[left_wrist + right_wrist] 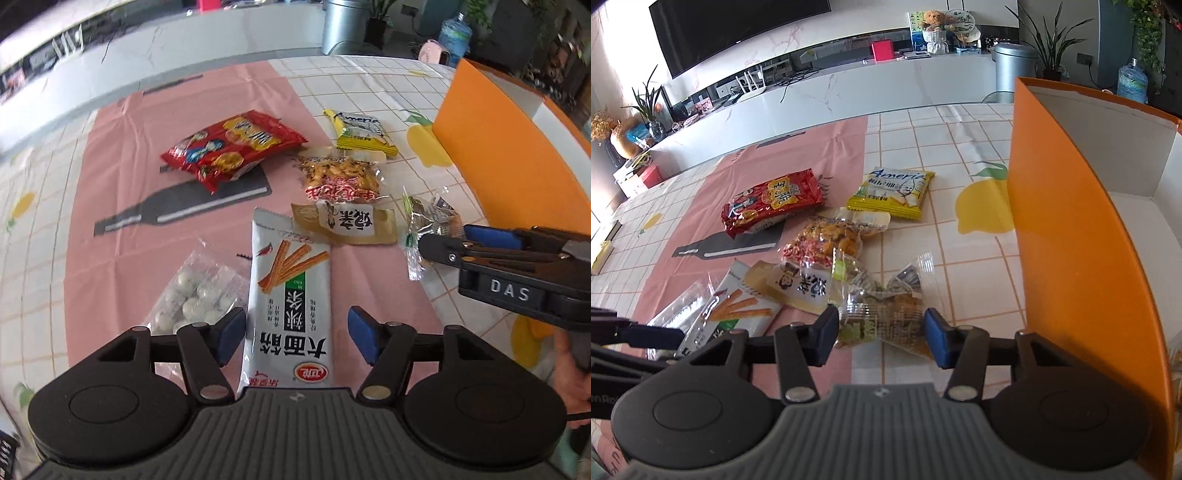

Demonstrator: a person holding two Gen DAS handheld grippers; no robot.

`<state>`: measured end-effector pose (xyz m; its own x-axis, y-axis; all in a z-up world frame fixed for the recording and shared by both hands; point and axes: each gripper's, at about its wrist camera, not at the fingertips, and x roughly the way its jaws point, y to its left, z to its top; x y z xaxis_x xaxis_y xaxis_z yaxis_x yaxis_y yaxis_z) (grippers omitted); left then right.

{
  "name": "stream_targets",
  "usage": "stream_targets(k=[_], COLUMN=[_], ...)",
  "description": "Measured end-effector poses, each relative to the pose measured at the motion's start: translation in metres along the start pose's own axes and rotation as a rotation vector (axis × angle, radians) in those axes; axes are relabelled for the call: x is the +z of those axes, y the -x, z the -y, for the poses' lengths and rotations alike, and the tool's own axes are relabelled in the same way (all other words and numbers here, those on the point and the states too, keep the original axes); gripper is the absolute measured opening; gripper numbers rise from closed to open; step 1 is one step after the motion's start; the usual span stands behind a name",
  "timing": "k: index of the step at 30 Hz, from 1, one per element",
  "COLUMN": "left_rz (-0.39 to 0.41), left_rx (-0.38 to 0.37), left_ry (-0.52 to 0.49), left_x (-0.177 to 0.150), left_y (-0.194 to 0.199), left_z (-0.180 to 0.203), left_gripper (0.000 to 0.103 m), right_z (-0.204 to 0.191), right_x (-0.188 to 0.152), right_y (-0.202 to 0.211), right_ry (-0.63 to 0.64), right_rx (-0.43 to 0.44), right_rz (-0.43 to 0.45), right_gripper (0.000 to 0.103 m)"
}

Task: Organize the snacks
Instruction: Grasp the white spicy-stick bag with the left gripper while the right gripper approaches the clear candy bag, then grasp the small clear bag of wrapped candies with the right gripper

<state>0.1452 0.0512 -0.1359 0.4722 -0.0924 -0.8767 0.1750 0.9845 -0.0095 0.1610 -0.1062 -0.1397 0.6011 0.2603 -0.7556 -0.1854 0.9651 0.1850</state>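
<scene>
A long white spicy-strip packet lies on the pink cloth between the pads of my left gripper, which stands open with gaps on both sides. My right gripper is shut on a clear crinkly snack packet, its blue pads touching both sides. In the left wrist view that right gripper reaches in from the right at the same clear packet. An orange box with a white inside stands open just right of it.
On the table lie a red packet, a yellow packet, an orange nut packet, a tan packet and a clear bag of white balls. A person's hand holds the right gripper.
</scene>
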Motion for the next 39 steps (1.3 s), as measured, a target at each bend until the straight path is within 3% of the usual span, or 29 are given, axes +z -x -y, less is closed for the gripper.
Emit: stream_targets(k=[6, 10, 23, 29, 39], left_rz=[0.023, 0.026, 0.054, 0.051, 0.065], left_rx=[0.135, 0.170, 0.117, 0.126, 0.071], left_ry=[-0.157, -0.178, -0.080, -0.066, -0.001], left_x=[-0.002, -0.005, 0.000, 0.000, -0.001], left_y=[-0.013, -0.019, -0.022, -0.019, 0.012], left_z=[0.028, 0.034, 0.031, 0.033, 0.029], left_gripper=[0.075, 0.075, 0.059, 0.055, 0.054], right_z=[0.001, 0.003, 0.004, 0.005, 0.005], right_x=[-0.005, -0.003, 0.001, 0.000, 0.001], right_y=[0.005, 0.005, -0.005, -0.005, 0.016], right_ry=[0.023, 0.024, 0.002, 0.004, -0.004], right_rx=[0.011, 0.023, 0.041, 0.042, 0.063], right_rz=[0.011, 0.022, 0.038, 0.039, 0.048], right_gripper=[0.050, 0.050, 0.055, 0.047, 0.038])
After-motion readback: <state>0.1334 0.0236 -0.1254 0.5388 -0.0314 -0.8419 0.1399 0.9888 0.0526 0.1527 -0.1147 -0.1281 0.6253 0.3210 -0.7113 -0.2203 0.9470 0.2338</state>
